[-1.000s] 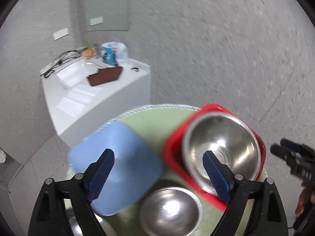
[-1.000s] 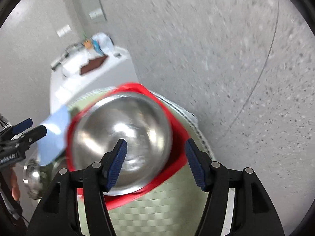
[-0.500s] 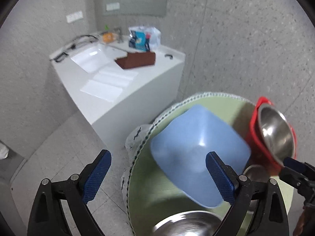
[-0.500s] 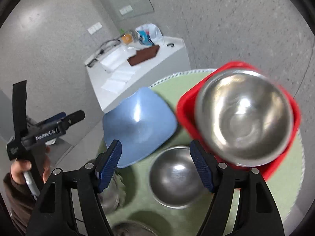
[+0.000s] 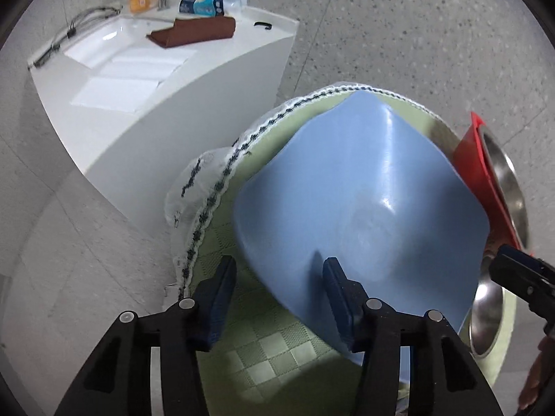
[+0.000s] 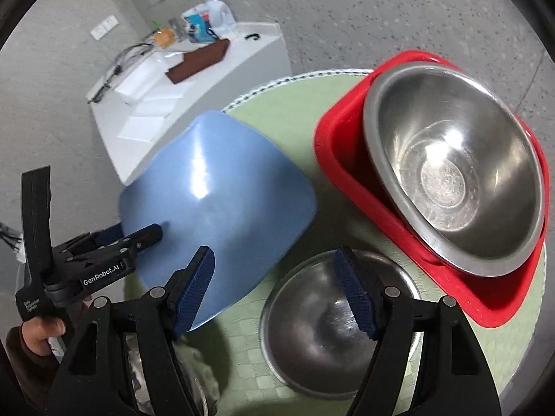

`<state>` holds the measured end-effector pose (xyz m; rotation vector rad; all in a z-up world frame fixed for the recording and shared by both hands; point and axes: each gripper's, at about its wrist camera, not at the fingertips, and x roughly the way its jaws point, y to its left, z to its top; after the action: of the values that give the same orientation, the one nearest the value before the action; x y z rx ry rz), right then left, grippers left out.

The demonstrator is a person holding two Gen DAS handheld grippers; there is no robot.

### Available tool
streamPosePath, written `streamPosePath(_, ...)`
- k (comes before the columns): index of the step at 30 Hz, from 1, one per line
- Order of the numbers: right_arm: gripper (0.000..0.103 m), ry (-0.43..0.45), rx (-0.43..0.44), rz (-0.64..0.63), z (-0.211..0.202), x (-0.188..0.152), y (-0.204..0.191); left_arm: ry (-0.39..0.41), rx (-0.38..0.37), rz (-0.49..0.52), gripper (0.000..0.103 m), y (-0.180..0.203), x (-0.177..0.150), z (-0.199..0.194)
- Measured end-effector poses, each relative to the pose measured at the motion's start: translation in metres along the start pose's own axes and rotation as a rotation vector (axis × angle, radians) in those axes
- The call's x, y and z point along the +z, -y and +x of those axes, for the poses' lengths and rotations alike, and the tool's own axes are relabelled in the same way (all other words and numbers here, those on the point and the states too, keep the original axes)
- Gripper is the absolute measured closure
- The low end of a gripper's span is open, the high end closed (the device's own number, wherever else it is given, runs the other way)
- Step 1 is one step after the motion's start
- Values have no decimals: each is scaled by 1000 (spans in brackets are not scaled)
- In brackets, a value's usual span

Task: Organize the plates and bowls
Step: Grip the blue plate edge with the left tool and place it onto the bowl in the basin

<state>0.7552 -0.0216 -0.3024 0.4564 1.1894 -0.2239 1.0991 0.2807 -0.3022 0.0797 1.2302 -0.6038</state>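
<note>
A blue square plastic bowl sits tilted on the round green table. My left gripper straddles its near rim, one finger inside and one outside, jaws still apart. The bowl and left gripper also show in the right wrist view. A large steel bowl rests in a red square basin. My right gripper is open and empty above the left rim of a small steel bowl.
A white sink counter with a brown cloth and packets stands beyond the table. Another steel bowl lies at the table's near left edge under my right gripper. The floor is grey speckled stone.
My left gripper has moved in onto the blue bowl's rim and narrowed. My right gripper has drawn back from the large steel bowl to above the small one.
</note>
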Motion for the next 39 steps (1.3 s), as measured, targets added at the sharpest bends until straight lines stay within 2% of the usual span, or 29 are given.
streamPosePath(3, 30, -2, -31, 4, 6, 1, 2, -6, -22, -6, 57, -16, 5, 5)
streamPosePath(8, 30, -14, -21, -1, 19, 6, -2, -11, -19, 6, 58, -21, 6, 9)
streamPosePath(11, 36, -31, -9, 3, 28, 10, -2, -10, -20, 4, 58, -22, 5, 8)
streamPosePath(13, 45, -38, 21, 6, 33, 13, -1, -9, -18, 4, 59, -19, 3, 7)
streamPosePath(14, 55, -45, 34, 9, 35, 15, -1, -7, -15, 7, 61, -18, 4, 7)
streamPosePath(15, 73, -49, 52, 12, 37, 16, 0, -7, -18, 8, 69, -15, 4, 8)
streamPosePath(17, 90, -45, 78, 1, 37, 17, -2, -1, -14, 7, 69, -10, 5, 8)
streamPosePath(22, 92, -6, 124, -24, 24, 20, -5, 56, -4, -20, 71, -2, 2, -10)
streamPosePath(27, 91, 66, 185, -52, -14, 27, -1, 156, 18, -21, 74, 23, 2, -56)
streamPosePath(30, 91, 117, 217, -67, -43, 32, 10, 224, 15, -5, 74, 58, 6, -89)
streamPosePath(33, 91, 165, 235, -67, -74, 39, 36, 259, 8, 21, 74, 97, 9, -106)
streamPosePath(36, 91, 198, 226, -59, -95, 47, 70, 264, 0, 62, 74, 153, 14, -107)
streamPosePath(39, 91, 205, 205, -35, -105, 53, 111, 242, -3, 93, 74, 197, 16, -91)
